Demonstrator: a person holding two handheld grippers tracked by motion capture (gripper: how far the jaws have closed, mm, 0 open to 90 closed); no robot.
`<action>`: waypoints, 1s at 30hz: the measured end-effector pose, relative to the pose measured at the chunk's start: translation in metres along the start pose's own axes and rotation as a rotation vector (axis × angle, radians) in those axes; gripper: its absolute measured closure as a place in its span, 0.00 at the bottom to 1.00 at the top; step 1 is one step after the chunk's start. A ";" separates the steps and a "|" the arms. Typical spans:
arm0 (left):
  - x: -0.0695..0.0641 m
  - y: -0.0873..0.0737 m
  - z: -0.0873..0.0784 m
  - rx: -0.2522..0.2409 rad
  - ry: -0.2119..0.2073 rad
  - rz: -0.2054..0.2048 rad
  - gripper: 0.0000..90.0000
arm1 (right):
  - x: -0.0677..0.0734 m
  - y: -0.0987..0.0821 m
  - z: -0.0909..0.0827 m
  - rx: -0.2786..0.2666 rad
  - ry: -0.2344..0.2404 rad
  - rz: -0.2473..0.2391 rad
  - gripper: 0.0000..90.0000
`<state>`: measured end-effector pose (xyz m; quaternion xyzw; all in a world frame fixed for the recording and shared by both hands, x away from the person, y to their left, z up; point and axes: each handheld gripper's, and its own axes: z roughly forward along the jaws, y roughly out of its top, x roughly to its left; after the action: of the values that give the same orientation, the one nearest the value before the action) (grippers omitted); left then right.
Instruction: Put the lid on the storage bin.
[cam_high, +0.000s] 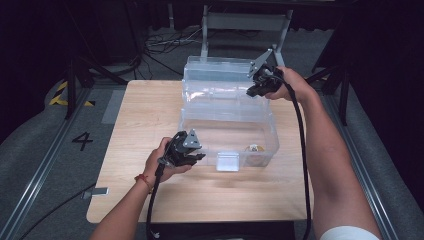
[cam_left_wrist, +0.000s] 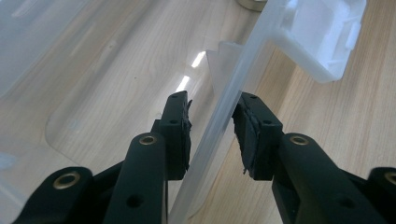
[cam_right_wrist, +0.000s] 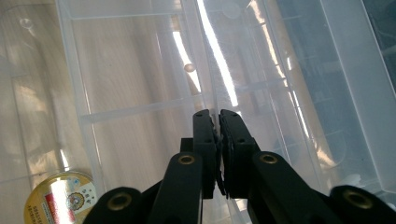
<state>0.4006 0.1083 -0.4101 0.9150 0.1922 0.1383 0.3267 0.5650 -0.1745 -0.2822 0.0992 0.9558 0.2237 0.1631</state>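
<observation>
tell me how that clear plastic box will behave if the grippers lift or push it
The clear plastic box looks thin-walled and nearly empty, so probably light and a bit flexible. Its glossy walls may slip on the table when pushed. The open lid could flop.

A storage box (cam_high: 227, 127) is sitting on the table (cam_high: 140, 115), its lid (cam_high: 220, 75) standing open behind it. A small tin (cam_high: 254, 148) is lying inside, near the box's front right corner, beside the front latch (cam_high: 227, 161).
</observation>
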 end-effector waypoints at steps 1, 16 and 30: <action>0.000 0.000 0.000 -0.001 0.005 -0.002 0.73 | 0.001 0.000 -0.001 -0.002 0.003 -0.004 0.96; -0.003 0.001 0.001 -0.003 0.023 -0.028 0.71 | 0.028 0.003 -0.019 -0.003 0.027 -0.088 0.99; -0.004 0.001 0.002 -0.008 0.027 -0.027 0.70 | 0.051 -0.007 -0.027 -0.054 0.015 -0.091 0.99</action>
<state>0.3980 0.1051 -0.4111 0.9090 0.2083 0.1468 0.3298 0.5074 -0.1784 -0.2761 0.0493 0.9541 0.2426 0.1688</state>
